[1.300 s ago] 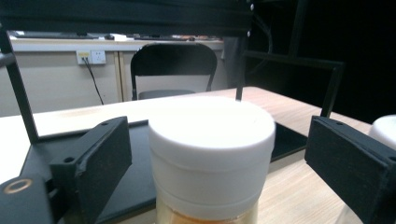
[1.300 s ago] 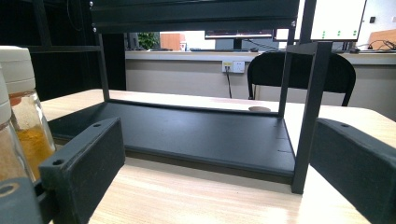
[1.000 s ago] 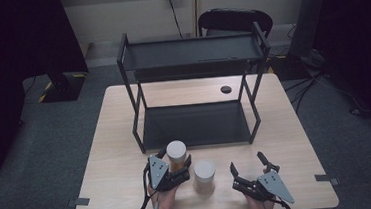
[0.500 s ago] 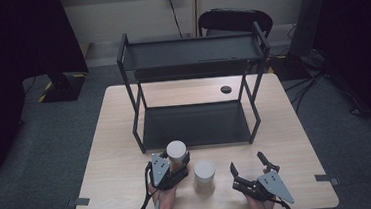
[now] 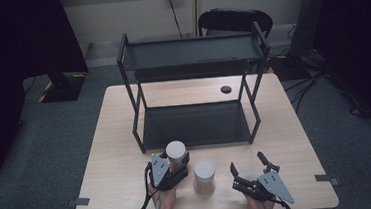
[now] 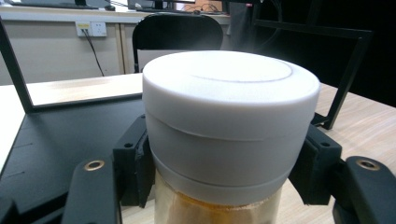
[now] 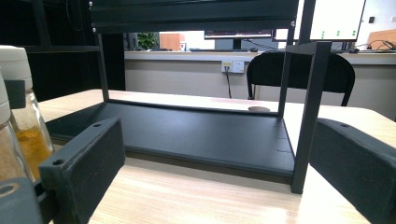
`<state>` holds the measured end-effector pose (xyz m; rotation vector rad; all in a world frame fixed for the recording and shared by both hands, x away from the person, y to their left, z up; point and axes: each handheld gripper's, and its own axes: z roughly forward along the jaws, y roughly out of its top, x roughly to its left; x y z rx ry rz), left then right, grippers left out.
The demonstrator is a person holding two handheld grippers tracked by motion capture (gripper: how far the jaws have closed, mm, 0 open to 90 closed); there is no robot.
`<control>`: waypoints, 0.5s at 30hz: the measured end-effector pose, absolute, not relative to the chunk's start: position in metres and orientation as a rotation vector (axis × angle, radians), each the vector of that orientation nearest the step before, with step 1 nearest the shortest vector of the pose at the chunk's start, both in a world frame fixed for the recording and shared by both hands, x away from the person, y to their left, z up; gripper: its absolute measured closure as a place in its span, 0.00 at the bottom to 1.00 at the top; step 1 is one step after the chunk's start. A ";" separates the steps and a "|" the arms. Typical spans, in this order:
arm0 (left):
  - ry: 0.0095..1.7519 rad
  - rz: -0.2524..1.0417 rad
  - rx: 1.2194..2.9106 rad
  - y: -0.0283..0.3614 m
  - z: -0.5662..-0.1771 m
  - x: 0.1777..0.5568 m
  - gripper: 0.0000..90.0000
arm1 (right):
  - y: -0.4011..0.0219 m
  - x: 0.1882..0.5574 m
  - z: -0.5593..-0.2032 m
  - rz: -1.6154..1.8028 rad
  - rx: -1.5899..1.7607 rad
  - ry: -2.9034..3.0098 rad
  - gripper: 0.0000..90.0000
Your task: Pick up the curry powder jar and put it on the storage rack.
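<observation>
Left gripper [image 5: 174,166] just closed its jaws on the near jar [image 5: 176,154] since before; right gripper [image 5: 251,172] sits wide open, holding nothing.

left claw [image 5: 177,166]: black, grey plate (screwed) | right claw [image 5: 249,168]: black, cabled
</observation>
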<state>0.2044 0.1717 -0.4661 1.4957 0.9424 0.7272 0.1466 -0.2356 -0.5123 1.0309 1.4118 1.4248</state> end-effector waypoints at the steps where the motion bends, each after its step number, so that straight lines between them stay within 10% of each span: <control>1: 0.942 0.731 1.497 0.172 -0.466 0.204 0.38 | -0.236 0.147 -0.512 1.425 1.031 1.412 0.03; 15: 0.939 0.739 1.482 0.180 -0.461 0.199 0.38 | -0.236 0.147 -0.512 1.425 1.030 1.412 0.03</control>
